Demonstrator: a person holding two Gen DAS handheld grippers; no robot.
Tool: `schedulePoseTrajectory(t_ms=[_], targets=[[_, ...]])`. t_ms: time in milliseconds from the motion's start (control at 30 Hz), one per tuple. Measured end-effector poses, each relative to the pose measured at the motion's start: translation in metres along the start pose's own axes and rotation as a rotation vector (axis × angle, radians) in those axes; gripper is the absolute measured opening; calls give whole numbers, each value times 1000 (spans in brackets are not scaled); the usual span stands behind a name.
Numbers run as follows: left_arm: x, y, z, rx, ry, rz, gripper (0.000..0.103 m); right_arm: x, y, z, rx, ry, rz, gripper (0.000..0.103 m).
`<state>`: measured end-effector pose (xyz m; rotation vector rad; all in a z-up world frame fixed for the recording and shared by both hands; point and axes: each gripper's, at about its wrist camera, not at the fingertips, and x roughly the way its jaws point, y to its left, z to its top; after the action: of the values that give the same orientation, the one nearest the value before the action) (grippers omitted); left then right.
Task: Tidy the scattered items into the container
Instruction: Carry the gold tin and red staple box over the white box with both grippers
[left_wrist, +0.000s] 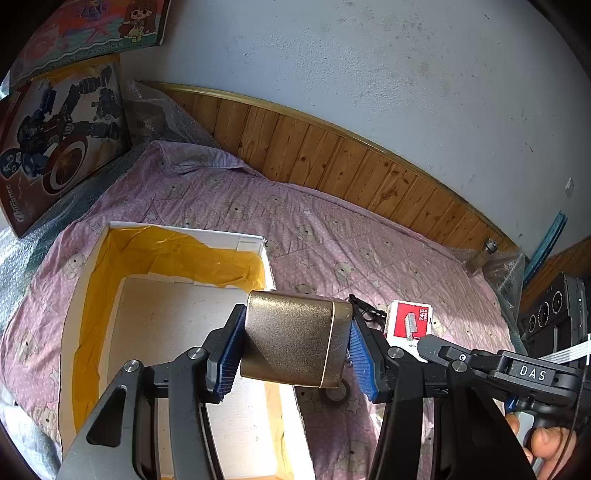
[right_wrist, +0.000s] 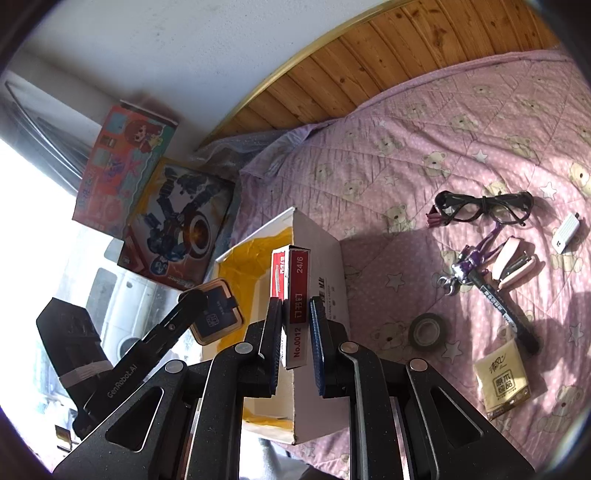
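My left gripper (left_wrist: 297, 325) is shut on a gold case (left_wrist: 295, 339), held over the right wall of the white box with yellow lining (left_wrist: 166, 258). In the right wrist view, my right gripper (right_wrist: 295, 306) is shut on a red staple box (right_wrist: 295, 295), upright beside the white box's side wall (right_wrist: 325, 273). The gold case (right_wrist: 218, 314) hangs over the box's opening. Black glasses (right_wrist: 484, 206), a pink stapler (right_wrist: 513, 266), a purple keyring (right_wrist: 469, 266), a black marker (right_wrist: 506, 314), a tape roll (right_wrist: 428, 330), a yellow packet (right_wrist: 502, 384) and a white stick (right_wrist: 567, 232) lie on the pink quilt.
Two toy boxes (left_wrist: 62, 136) lean against the wall left of the white box. A wooden headboard (left_wrist: 351, 158) runs along the bed's far side. A small bottle (left_wrist: 478, 258) stands at the far right corner, with dark equipment (left_wrist: 554, 314) beyond the edge.
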<state>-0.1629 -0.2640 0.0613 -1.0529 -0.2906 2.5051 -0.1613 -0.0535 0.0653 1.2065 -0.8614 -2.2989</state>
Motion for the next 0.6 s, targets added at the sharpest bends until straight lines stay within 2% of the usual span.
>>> schedulePoseTrajectory(t_ms=[333,600], targets=[[-7,29,11,-25,-15,58,53,41,46,9,-128,66,-6,15],[-6,57,13,-46,1,126,53,80,69,12,-215,138,-30,15]])
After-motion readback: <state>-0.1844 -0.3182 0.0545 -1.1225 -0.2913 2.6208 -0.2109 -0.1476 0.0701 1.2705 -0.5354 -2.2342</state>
